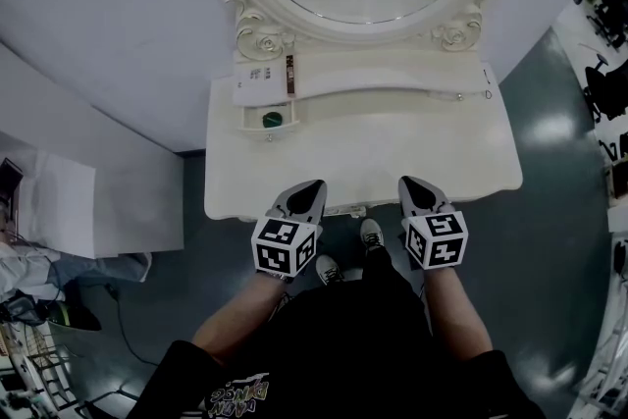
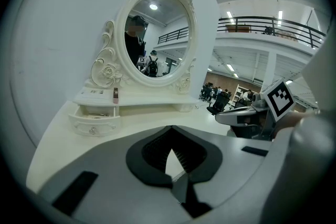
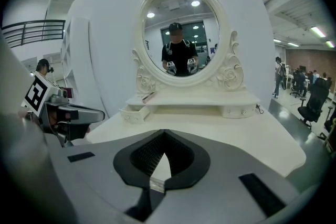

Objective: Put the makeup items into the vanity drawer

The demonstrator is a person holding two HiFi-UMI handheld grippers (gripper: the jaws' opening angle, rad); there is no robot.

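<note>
The white vanity [image 1: 432, 152] has a small left drawer [image 1: 257, 121] pulled open, with a green round item [image 1: 272, 119] inside. On the shelf above it lie a white printed box [image 1: 257, 78] and a slim brown tube [image 1: 290, 74]. The left gripper view shows the same tube [image 2: 115, 95] and open drawer [image 2: 93, 120]. In the right gripper view the drawer [image 3: 134, 112] appears at far left. My left gripper [image 1: 312, 184] and right gripper [image 1: 407, 182] hover side by side over the vanity's front edge. Both are shut and hold nothing.
An oval mirror [image 1: 368, 0] with carved roses rises behind the shelf. The small right drawer [image 3: 239, 109] is closed, and a thin cord [image 1: 486, 78] hangs at the shelf's right end. A white panel and bags [image 1: 59, 211] stand on the floor at left.
</note>
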